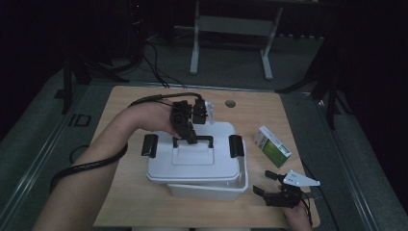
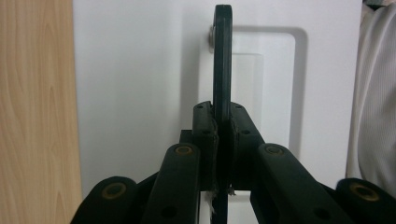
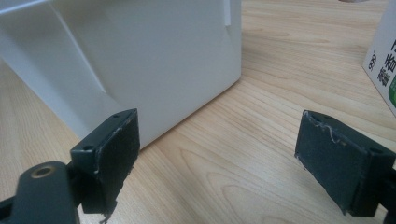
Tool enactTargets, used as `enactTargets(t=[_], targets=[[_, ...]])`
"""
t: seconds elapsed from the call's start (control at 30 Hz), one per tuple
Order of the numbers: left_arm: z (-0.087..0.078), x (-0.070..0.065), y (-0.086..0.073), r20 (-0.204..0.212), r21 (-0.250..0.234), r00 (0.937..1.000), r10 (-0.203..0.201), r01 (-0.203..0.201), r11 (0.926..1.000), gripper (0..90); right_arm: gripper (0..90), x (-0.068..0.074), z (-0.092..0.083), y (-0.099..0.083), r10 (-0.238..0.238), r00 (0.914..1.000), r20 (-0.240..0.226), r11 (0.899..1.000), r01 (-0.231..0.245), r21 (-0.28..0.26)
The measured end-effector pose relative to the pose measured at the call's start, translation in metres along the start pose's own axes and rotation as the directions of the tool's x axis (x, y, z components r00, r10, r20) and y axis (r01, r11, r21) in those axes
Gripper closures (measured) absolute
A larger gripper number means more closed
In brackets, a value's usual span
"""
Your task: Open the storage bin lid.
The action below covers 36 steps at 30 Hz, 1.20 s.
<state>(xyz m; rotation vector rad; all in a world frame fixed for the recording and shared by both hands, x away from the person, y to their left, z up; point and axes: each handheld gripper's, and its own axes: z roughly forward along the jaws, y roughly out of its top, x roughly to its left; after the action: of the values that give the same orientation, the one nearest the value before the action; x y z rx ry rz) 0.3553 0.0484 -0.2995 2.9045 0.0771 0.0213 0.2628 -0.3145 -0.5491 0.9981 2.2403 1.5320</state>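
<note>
High view shows the left claw (image 1: 191, 137) clamped on the lid handle (image 1: 193, 141) of the white box (image 1: 197, 168), lid apparently being lifted; right claw (image 1: 270, 185) rests apart on the desk (image 1: 130, 192), so next comes carrying the lid clear.

The room lay dim. A light wooden table (image 1: 120, 192) stood on grey floor (image 1: 231, 67); beyond its far edge stood a grey metal frame (image 1: 231, 29), with black cables (image 1: 154, 62) trailing.

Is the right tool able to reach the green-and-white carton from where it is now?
Probably yes. The right tool stands open on the table, and the green-and-white carton lies just beyond it with bare wood between them. The white storage box sits to one side, not in the path.
</note>
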Motion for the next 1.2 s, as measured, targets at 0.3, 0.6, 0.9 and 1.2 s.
enactTargets(t=[0.3,0.6,0.9,1.2], targets=[[-0.006,0.001,-0.037,-0.030,-0.017,0.9976,-0.063,0.062,0.9979,84.0,13.5,0.000,0.000,0.000,0.004,1.0000,0.001,1.000,-0.004,0.002],[-0.013,0.000,-0.073,-0.036,-0.026,0.9915,-0.125,0.124,0.9919,84.0,13.5,0.000,0.001,0.000,0.000,1.0000,0.005,1.000,0.000,0.005],[-0.024,-0.003,-0.105,-0.062,-0.038,0.9798,-0.190,0.188,0.9814,84.0,13.5,0.001,0.001,0.000,0.000,1.0000,0.006,1.000,0.000,0.008],[-0.032,-0.010,-0.148,-0.076,-0.060,0.9598,-0.270,0.266,0.9621,84.0,13.5,0.001,0.001,0.000,0.002,1.0000,0.006,1.000,-0.002,0.008]])
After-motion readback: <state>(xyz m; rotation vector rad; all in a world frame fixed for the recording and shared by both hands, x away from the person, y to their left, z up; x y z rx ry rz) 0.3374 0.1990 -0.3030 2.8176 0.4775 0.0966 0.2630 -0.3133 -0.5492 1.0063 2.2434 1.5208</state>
